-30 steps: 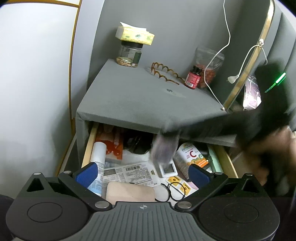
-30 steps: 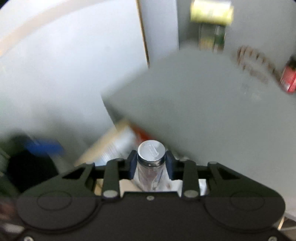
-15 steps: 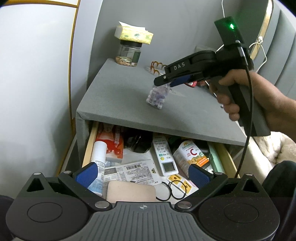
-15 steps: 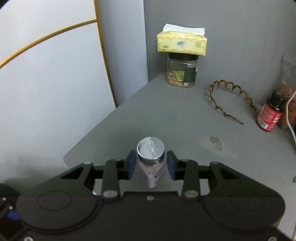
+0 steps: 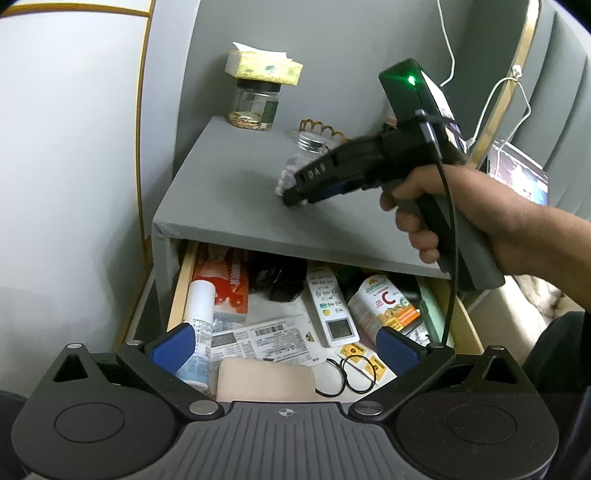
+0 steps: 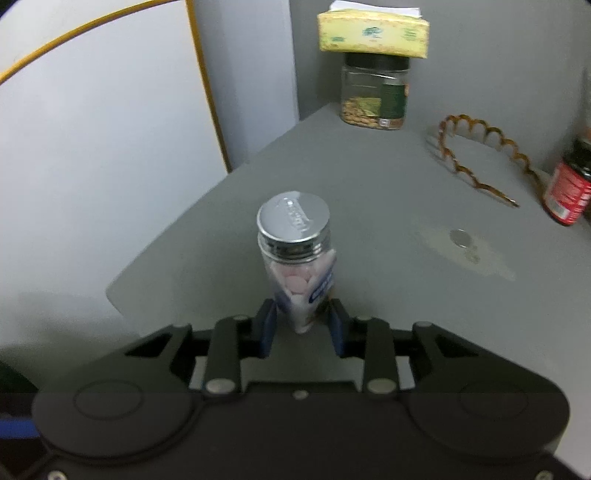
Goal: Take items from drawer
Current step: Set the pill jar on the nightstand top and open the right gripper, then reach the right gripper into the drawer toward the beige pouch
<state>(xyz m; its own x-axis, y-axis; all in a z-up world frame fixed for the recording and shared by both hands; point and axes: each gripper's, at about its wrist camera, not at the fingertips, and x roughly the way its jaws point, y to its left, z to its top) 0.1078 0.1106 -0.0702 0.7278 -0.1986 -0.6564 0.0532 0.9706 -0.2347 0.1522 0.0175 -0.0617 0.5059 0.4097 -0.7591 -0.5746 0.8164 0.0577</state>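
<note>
While standing upright near the grey counter's (image 6: 369, 206) front edge, clear silver-capped pill bottle (image 6: 297, 258) sits between slightly parted right gripper (image 6: 300, 326) pads; left gripper (image 5: 284, 349) spread wide above open drawer (image 5: 181, 284).

The pill bottle (image 6: 295, 258) stood on the nightstand top (image 6: 369, 206), near its front left corner, between the fingers of the right gripper (image 6: 300, 326). Behind it, at the back, a jar (image 6: 375, 98) carried a tissue pack (image 6: 373, 33). Right of the jar lay a headband (image 6: 480, 155), and further right stood a supplement bottle (image 6: 570, 184). Below the top, the open drawer (image 5: 179, 291) held a remote (image 5: 330, 302) in the middle, a vitamin C pouch (image 5: 384, 302) to its right and a tube (image 5: 199, 314) at the left. The left gripper (image 5: 282, 347) hung before the drawer.
</note>
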